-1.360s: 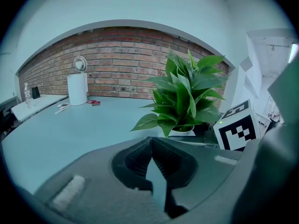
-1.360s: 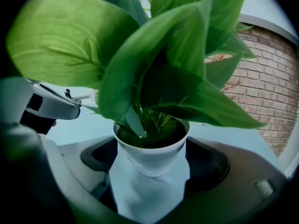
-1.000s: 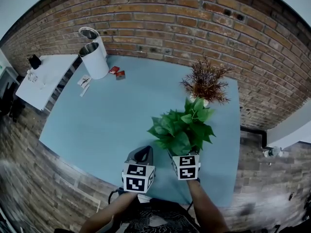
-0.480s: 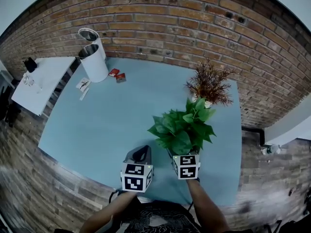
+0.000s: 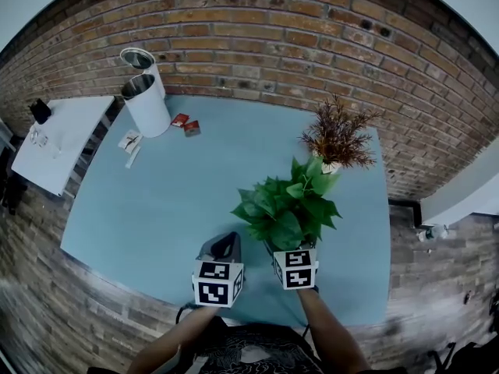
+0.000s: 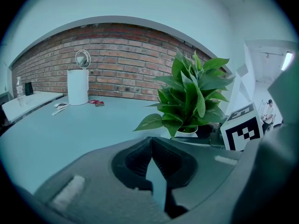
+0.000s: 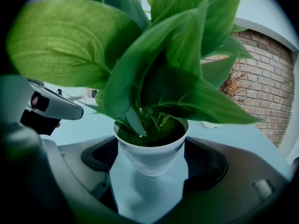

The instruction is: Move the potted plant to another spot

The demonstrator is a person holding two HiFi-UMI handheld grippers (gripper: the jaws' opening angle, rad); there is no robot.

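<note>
My right gripper (image 7: 150,163) has its jaws clamped on the white pot (image 7: 152,149) of the potted plant (image 5: 287,213), one jaw on each side of the pot, with the broad green leaves spreading over it. The plant sits at the near right part of the teal table (image 5: 156,209), just right of my left gripper (image 6: 152,146). I cannot tell whether the pot's base touches the tabletop. The left gripper's jaws are pressed together at the tips with nothing between them, and it hovers over the near edge of the table. Farther right stands a dried reddish plant (image 5: 337,135). A white bin (image 5: 146,100) stands at the far left by the brick wall (image 5: 273,37).
</note>
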